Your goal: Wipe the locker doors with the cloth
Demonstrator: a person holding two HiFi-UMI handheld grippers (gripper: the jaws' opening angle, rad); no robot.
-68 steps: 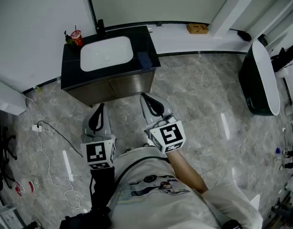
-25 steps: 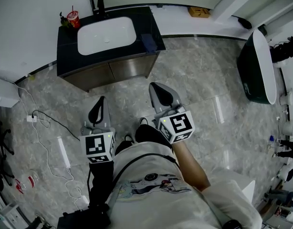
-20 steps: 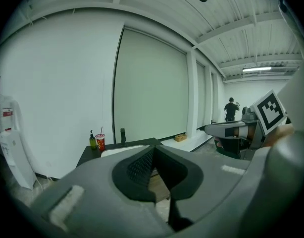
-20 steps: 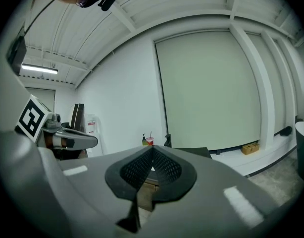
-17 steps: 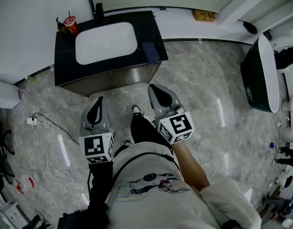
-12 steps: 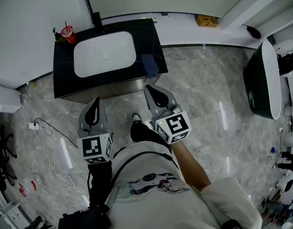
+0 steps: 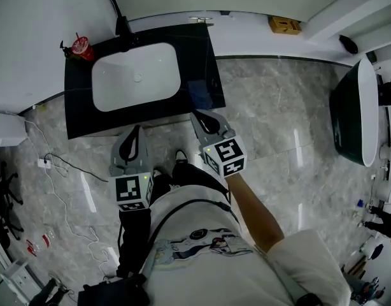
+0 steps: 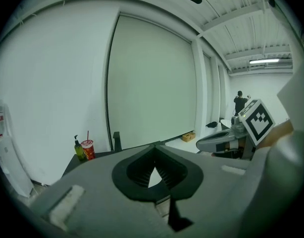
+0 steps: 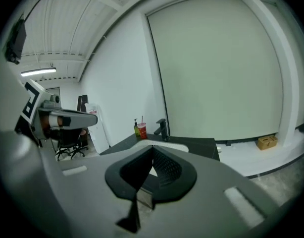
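A dark blue cloth [image 7: 199,95] lies on the right side of the black vanity top [image 7: 77,110], beside the white sink [image 7: 135,76]. The cabinet doors under the top are hidden from above. My right gripper [image 7: 197,115] is shut and empty, its tip just short of the counter's front right edge, close to the cloth. My left gripper [image 7: 135,131] is also shut and empty, at the counter's front edge. In the left gripper view the jaws [image 8: 153,158] are together and the right gripper [image 8: 226,142] shows on the right. In the right gripper view the shut jaws [image 9: 152,156] point at the sink [image 9: 164,146].
A red cup [image 7: 81,45], a soap bottle [image 8: 79,149] and a black faucet [image 7: 122,25] stand at the back of the counter. A large dark oval fixture [image 7: 353,110] is on the right. A white cable [image 7: 52,166] runs over the floor on the left. A cardboard box [image 7: 284,25] sits by the far wall.
The person has stepped toward the vanity, so both grippers now reach its front edge. Both stay shut and empty.
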